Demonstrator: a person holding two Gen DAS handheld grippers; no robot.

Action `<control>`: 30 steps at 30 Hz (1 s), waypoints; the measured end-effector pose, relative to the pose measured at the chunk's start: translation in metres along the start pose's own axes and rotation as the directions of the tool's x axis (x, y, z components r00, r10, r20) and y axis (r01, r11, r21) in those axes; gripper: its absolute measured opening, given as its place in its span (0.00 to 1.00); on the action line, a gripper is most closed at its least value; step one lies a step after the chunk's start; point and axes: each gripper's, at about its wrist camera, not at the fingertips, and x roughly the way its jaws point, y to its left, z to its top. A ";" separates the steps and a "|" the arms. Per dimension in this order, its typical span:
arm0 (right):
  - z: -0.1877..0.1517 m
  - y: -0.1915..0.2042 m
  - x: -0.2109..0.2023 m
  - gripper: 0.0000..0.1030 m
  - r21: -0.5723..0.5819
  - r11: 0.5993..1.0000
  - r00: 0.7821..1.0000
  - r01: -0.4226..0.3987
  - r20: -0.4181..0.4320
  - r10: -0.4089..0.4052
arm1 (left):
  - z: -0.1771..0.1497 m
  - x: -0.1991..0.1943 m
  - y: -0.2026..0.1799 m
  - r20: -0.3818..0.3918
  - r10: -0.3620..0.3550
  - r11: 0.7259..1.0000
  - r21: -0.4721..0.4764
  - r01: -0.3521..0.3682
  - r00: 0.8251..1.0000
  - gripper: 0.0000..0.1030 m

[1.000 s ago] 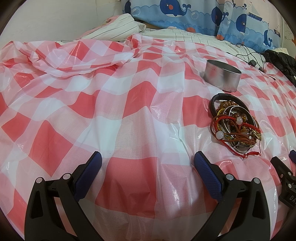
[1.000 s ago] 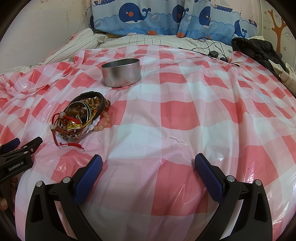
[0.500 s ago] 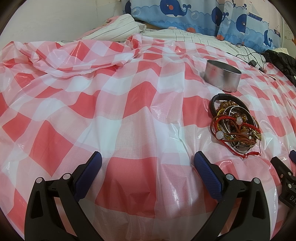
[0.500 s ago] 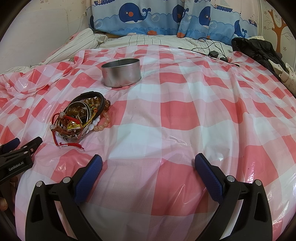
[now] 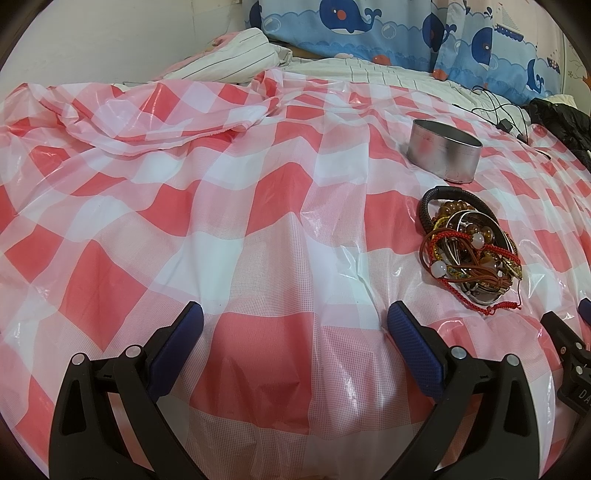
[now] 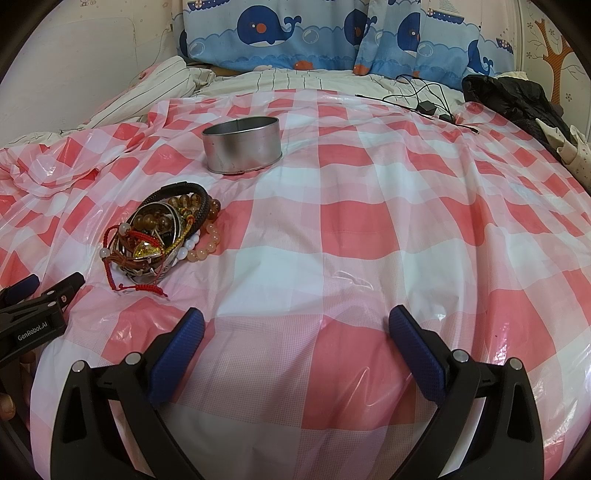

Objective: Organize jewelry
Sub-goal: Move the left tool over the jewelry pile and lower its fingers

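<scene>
Both grippers hover low over the near edge of a bed covered by a red-and-white checked plastic sheet [image 6: 354,229], pointing forward along it. The left gripper [image 5: 291,325] has its jaws spread wide with nothing between the blue pads; only bare sheet shows in the gap. The right gripper [image 6: 293,325] is held the same way, jaws wide apart and empty. The two tools sit side by side: the left gripper's tip pokes into the left edge of the right wrist view, and part of the right gripper shows at the lower right rim of the left wrist view, both cut off by the frame.

The pile of jewelry [image 5: 469,247] lies on the sheet ahead of the gap between the two grippers, right of the left one and left of the right one, touched by neither. It is a tangled heap: a black braided band on the far side, brown and amber bead strands, pale round beads, red knotted cord trailing toward the camera, a brown leather cord and a yellow triangular charm. How many separate pieces it holds cannot be told.

Beyond it, just apart, stands a round metal tin [image 6: 242,147], upright and open-topped; its inside is hidden by the low angle. Farther back are whale-print pillows [image 6: 280,33], black cables [image 6: 424,99] and dark clothing [image 6: 517,99].
</scene>
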 end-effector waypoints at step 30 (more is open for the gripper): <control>0.000 -0.003 0.002 0.93 0.003 1.000 1.000 -0.002 -0.012 0.002 | 0.030 -0.028 -0.051 0.057 -0.422 0.858 0.349 0.378 0.905 0.54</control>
